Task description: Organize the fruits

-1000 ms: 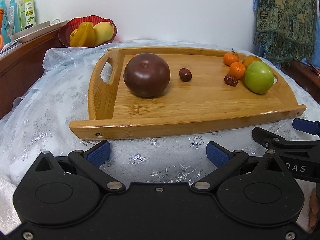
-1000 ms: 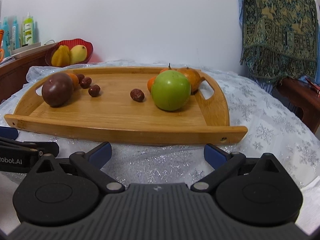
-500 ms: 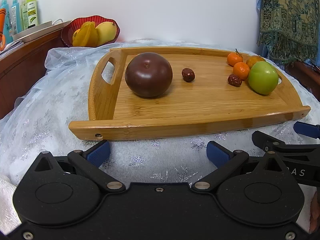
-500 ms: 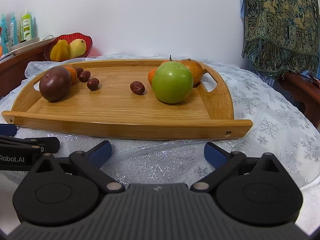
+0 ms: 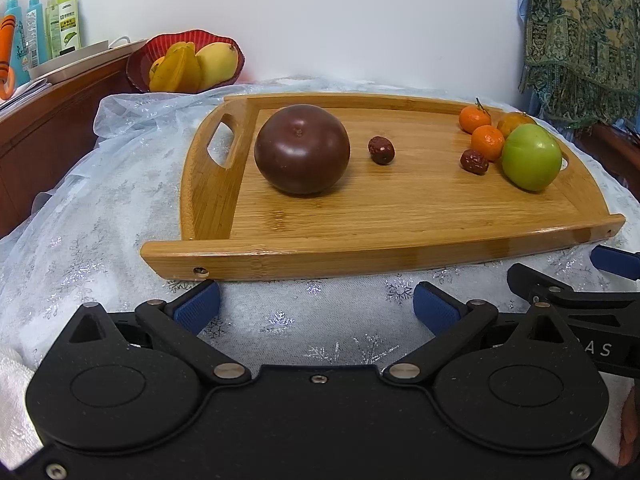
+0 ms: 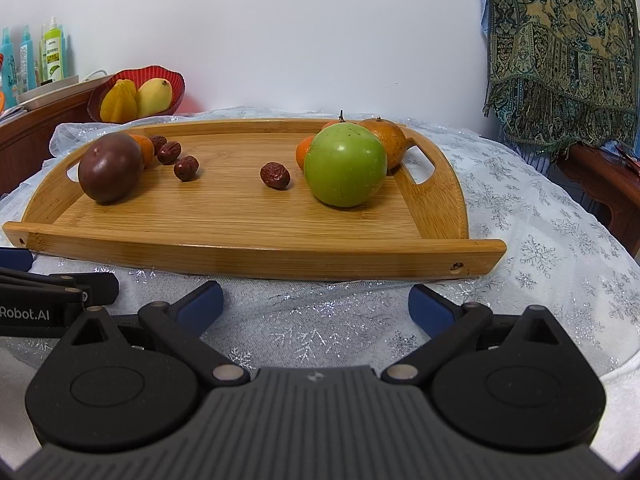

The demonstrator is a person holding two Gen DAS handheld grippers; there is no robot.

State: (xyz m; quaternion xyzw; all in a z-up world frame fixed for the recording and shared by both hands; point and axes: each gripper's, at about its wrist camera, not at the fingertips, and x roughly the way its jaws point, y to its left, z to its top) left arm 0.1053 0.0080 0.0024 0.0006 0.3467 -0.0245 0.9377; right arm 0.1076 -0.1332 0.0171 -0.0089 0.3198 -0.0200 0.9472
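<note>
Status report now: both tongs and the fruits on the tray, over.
Left tongs open, empty. Right tongs open, empty. Fruits untouched on wooden tray: brown fruit left, green apple right. Path clear.

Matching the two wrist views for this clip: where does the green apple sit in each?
Left wrist: green apple at the tray's far right, beside the handle cutout.
Right wrist: green apple right of centre, in front of the oranges.
Shared landmark: red fruit bowl behind the tray.
</note>
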